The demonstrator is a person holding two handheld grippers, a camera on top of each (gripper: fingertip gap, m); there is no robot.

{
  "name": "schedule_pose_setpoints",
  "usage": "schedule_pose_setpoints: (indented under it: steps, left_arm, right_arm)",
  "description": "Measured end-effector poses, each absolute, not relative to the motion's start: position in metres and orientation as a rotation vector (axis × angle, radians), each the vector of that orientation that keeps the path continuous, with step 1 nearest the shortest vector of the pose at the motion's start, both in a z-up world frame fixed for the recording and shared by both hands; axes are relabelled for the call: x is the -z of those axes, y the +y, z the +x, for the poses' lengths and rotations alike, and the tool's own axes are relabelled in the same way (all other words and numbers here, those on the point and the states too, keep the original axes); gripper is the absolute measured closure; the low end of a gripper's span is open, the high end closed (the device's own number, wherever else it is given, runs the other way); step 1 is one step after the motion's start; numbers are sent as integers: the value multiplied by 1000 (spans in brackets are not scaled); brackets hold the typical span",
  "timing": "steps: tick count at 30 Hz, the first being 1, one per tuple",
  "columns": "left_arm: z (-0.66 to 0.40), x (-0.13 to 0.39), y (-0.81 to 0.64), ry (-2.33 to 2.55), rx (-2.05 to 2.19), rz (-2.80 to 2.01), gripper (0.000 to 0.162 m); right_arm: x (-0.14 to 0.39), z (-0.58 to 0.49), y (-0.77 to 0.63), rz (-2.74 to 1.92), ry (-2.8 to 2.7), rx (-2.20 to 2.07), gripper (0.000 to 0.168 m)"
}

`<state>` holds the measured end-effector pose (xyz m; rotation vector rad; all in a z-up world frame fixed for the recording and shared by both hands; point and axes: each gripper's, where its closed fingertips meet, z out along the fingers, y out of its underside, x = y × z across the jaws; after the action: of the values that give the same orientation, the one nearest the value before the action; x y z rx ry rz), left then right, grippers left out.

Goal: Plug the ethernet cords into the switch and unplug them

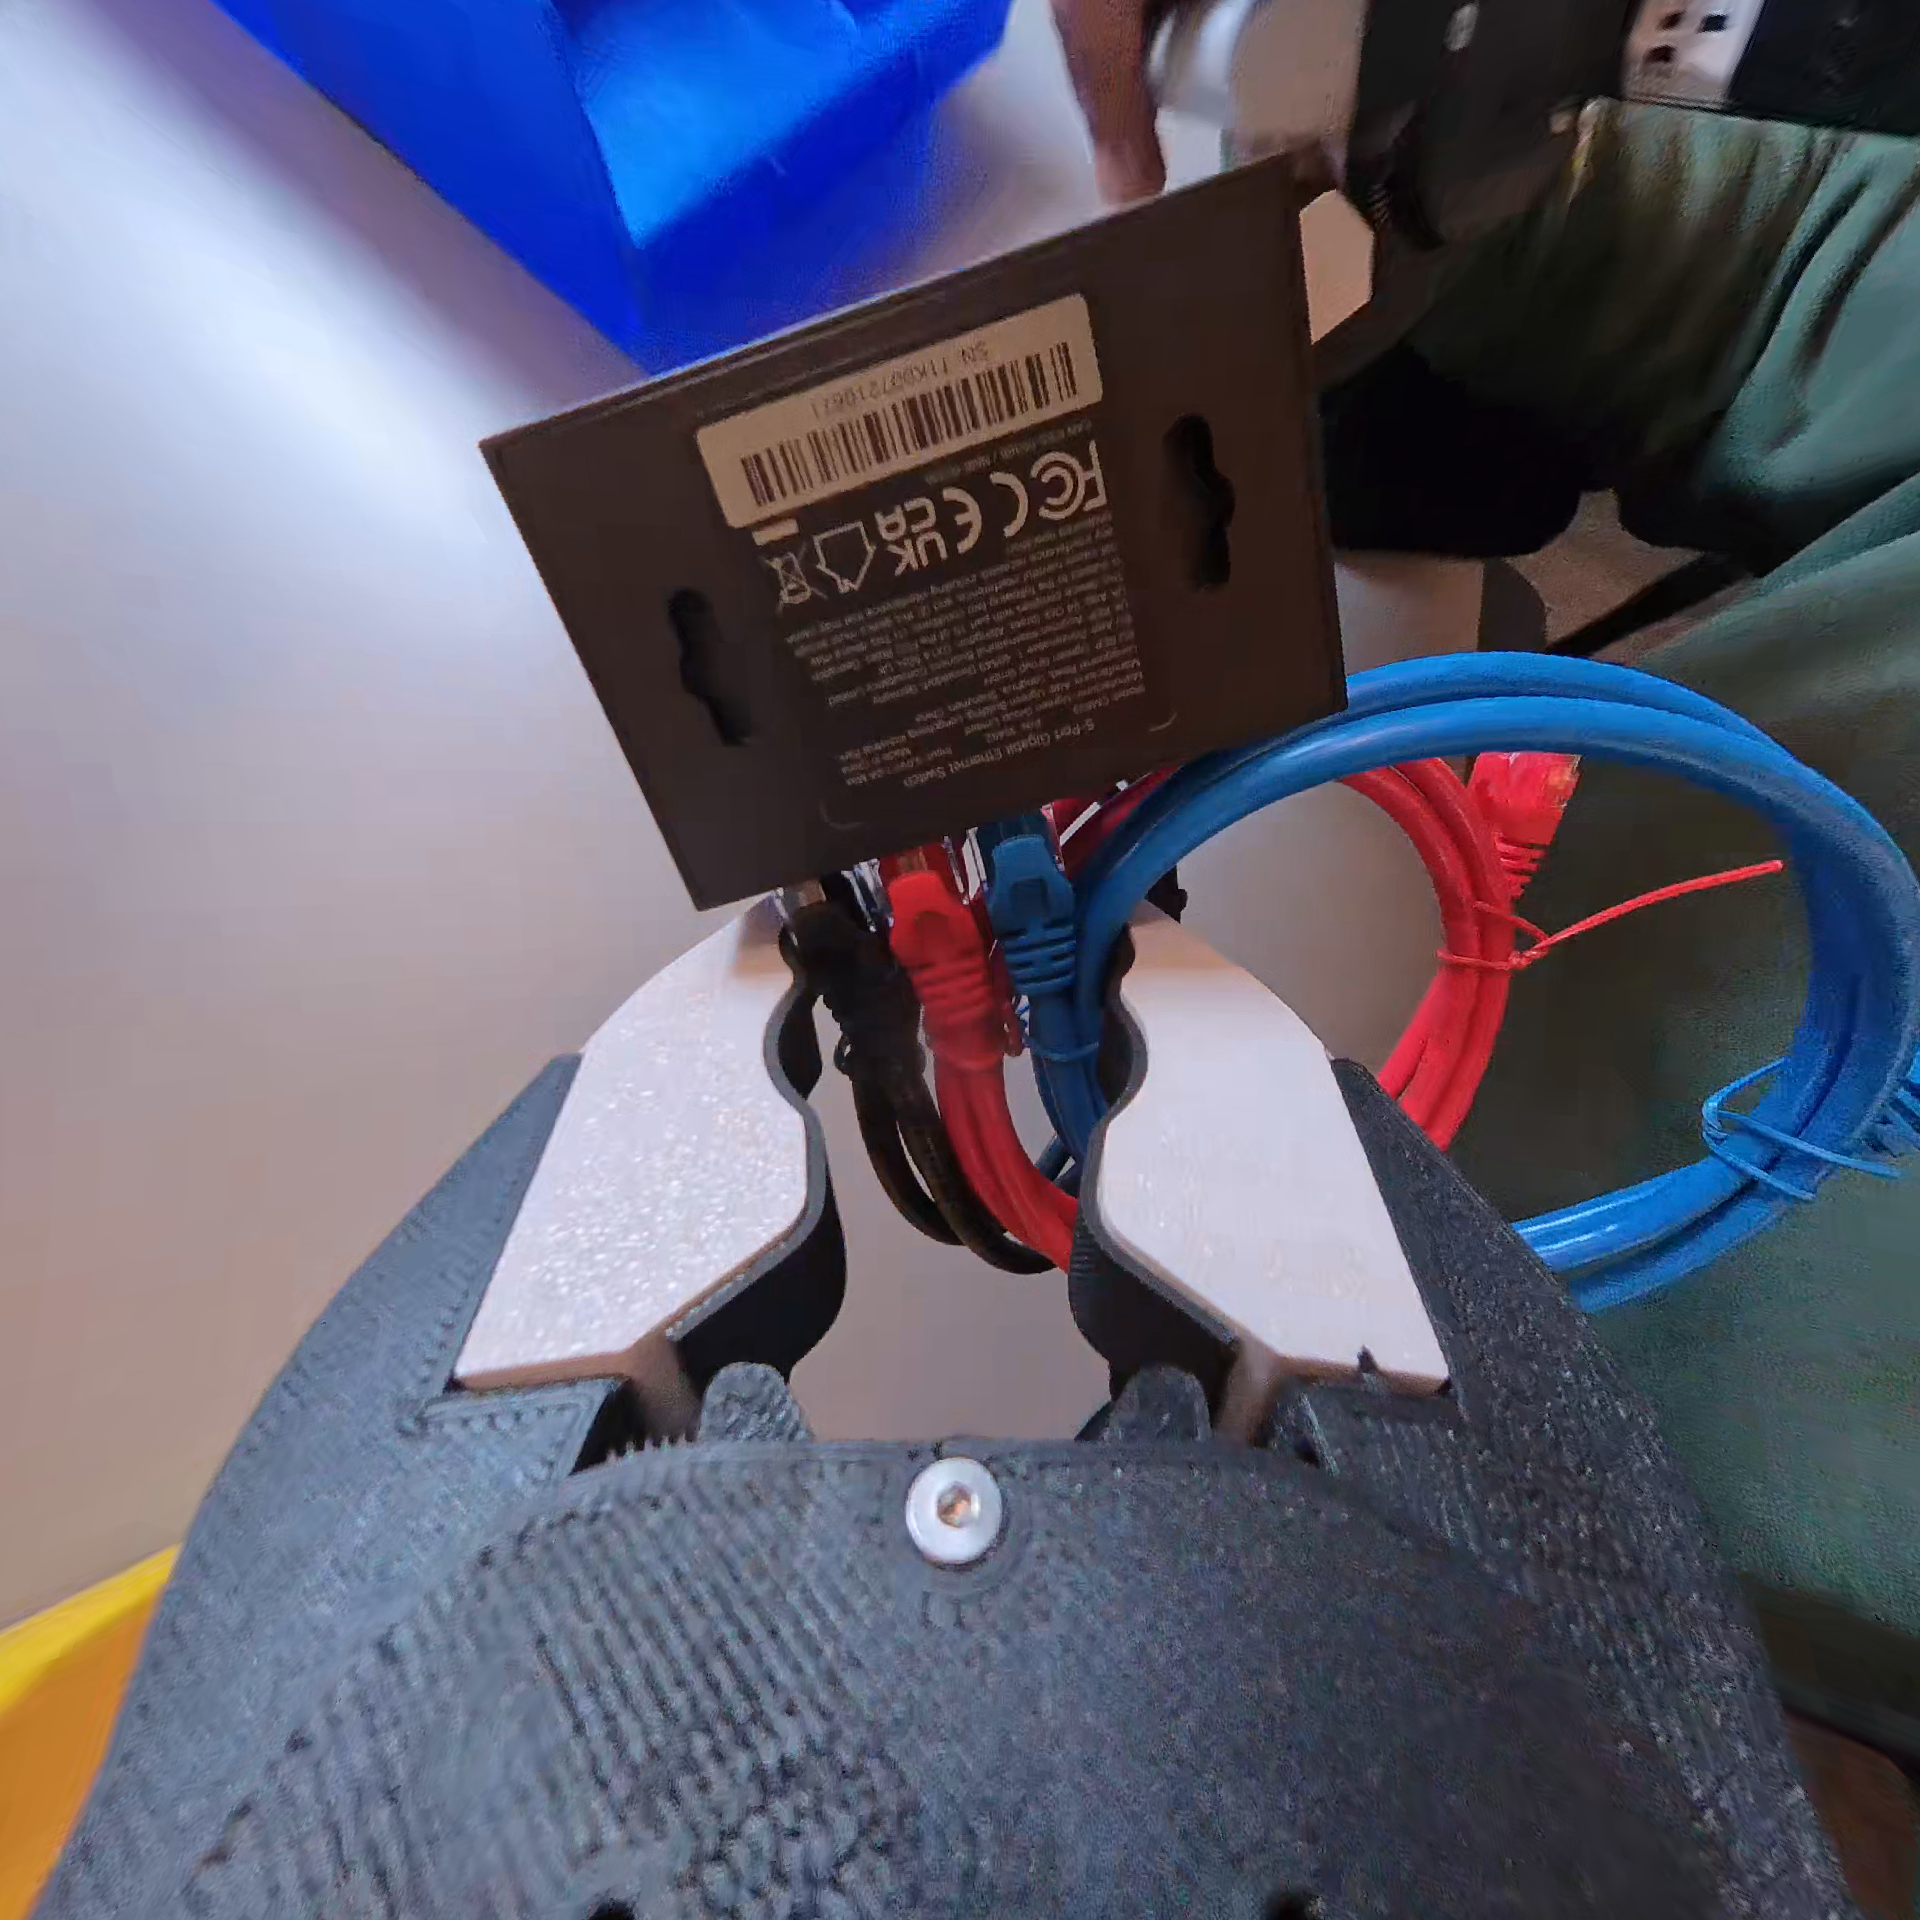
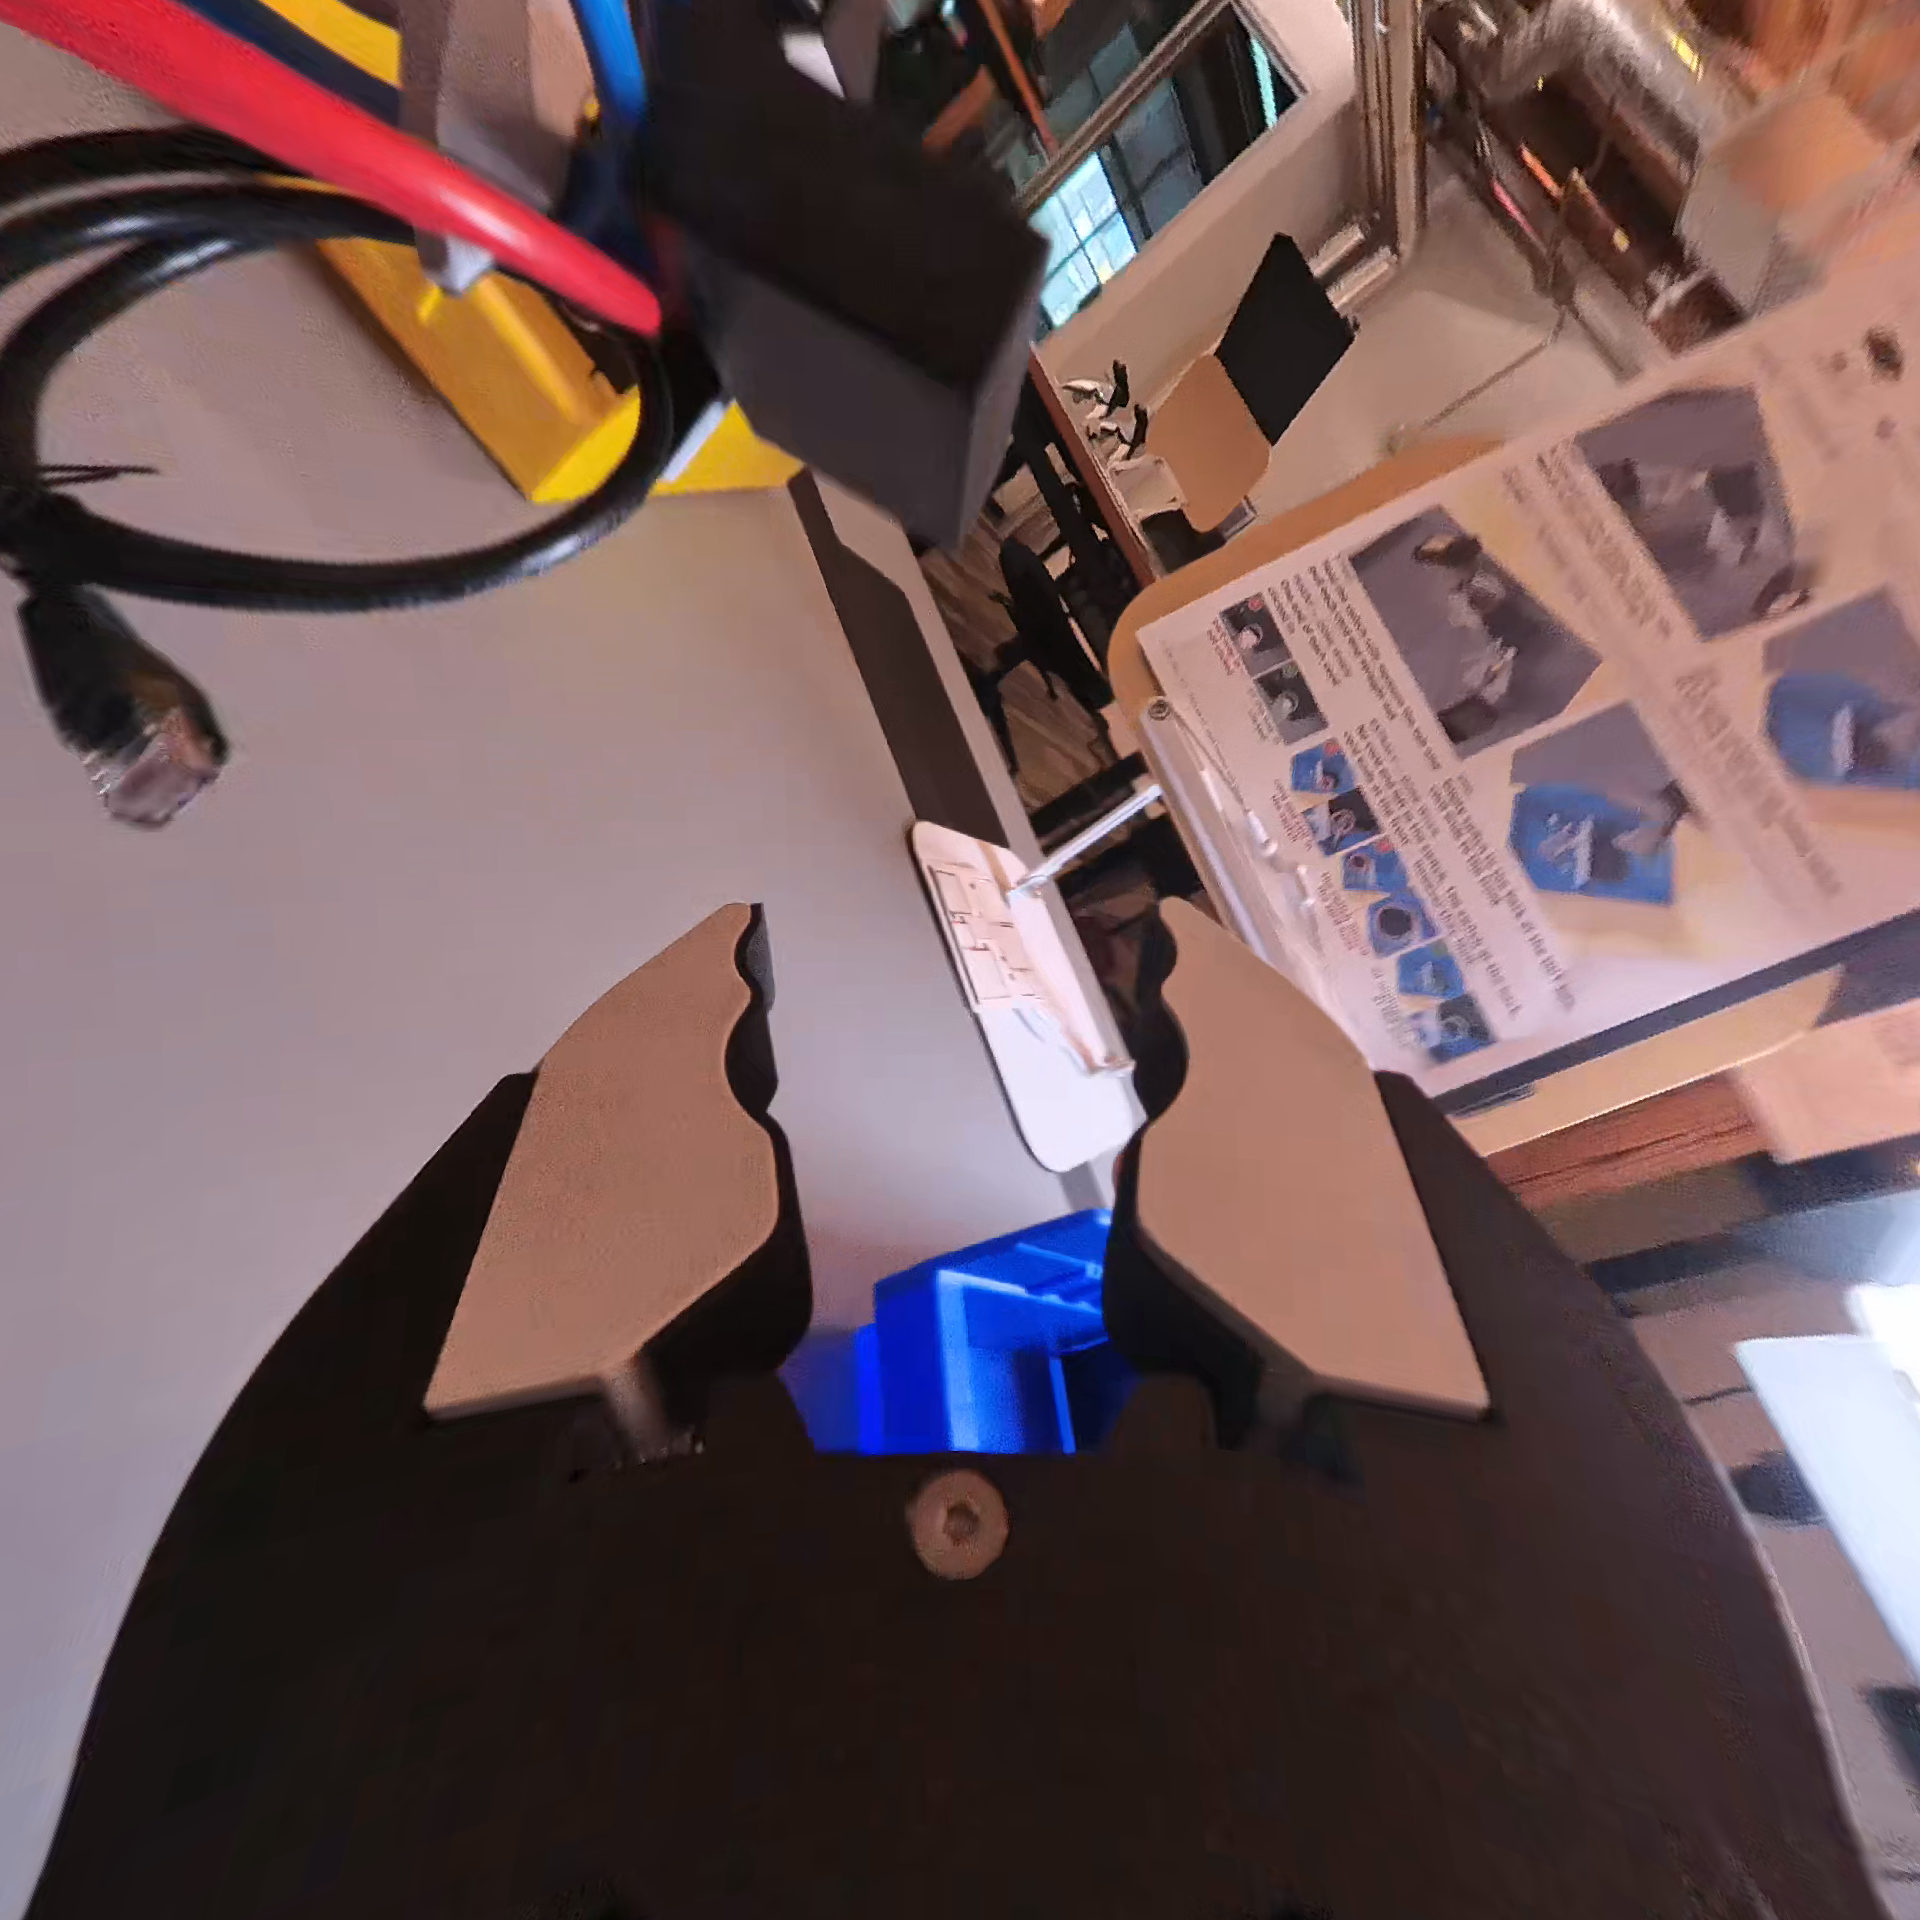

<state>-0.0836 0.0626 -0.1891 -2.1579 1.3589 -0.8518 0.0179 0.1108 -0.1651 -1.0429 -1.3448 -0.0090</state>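
The left tongs (image 1: 956,997) pinch a bundle of black (image 1: 883,1049), red (image 1: 951,997) and blue cords (image 1: 1039,935) plugged into the dark switch (image 1: 914,582), held up underside showing. The right tongs (image 2: 961,956) gape wide, gripping nothing, over the counter (image 2: 468,831).

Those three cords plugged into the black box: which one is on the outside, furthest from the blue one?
The black cord. It sits at the left end of the row in the switch, with the red cord between it and the blue cord.
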Motion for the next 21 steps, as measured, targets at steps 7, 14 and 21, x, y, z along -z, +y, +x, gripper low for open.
schedule_pose_setpoints:
  steps: [7, 14, 21]
  left_arm:
    - [-55, 252, 56, 1362, 1006, -2381, 110]
    - [-38, 280, 47, 1384, 1070, -2512, 109]
    - [-33, 290, 44, 1415, 1036, -2533, 108]
  right_arm:
    - [202, 3, 93, -826, -1548, 340, 93]
    - [245, -10, 99, -760, -1667, 434, 103]
    - [269, -18, 94, -707, -1709, 480, 138]
